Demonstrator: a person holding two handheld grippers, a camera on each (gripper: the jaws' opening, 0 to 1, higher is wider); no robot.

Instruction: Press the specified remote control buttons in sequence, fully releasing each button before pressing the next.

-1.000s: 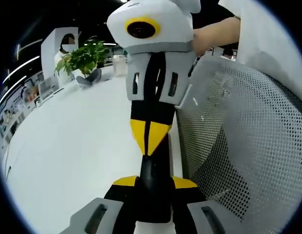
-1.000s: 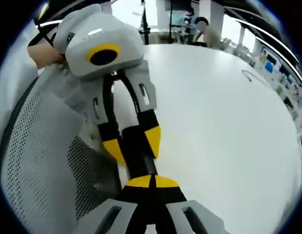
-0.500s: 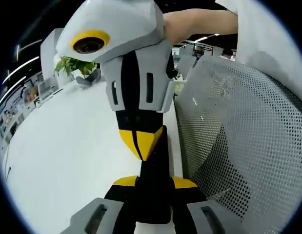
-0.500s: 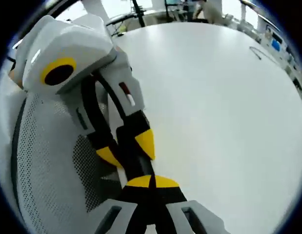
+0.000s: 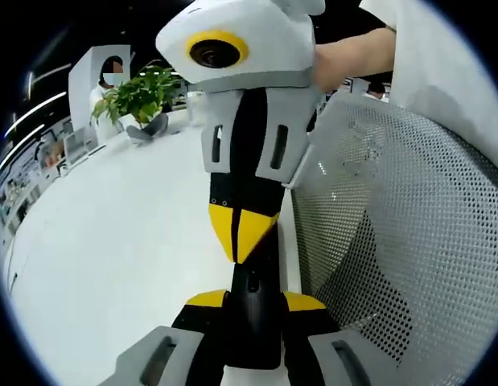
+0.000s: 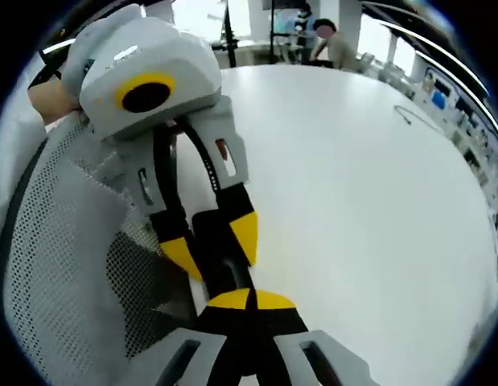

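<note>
Left gripper: rising at bottom centre of the left gripper view, yellow tips pinching the black remote from both sides.
Right gripper: coming down from the top of the left gripper view, yellow tips pressed together into one point, touching or hovering just over the remote's upper face; contact not resolving.
Remote: lying lower centre in both views; in the right gripper view, remote held between the left gripper's yellow tips while the right gripper's own closed tips are meeting its near end.
Risk, slip: remote sliding or twisting in the pinch if the pressing tip is bearing down off-centre.
Risk, wrong button: blunt closed tip possibly landing across two neighbouring buttons.
Risk, release: next press possibly starting before the tip is lifting fully clear.
Risk, visibility: grippers crowding over the remote, covering most of it.
Hidden: button layout and the button under the tip; remote's full length.
Hard to make out: whether the remote is resting on the white surface or hanging beside the mesh chair.
</note>
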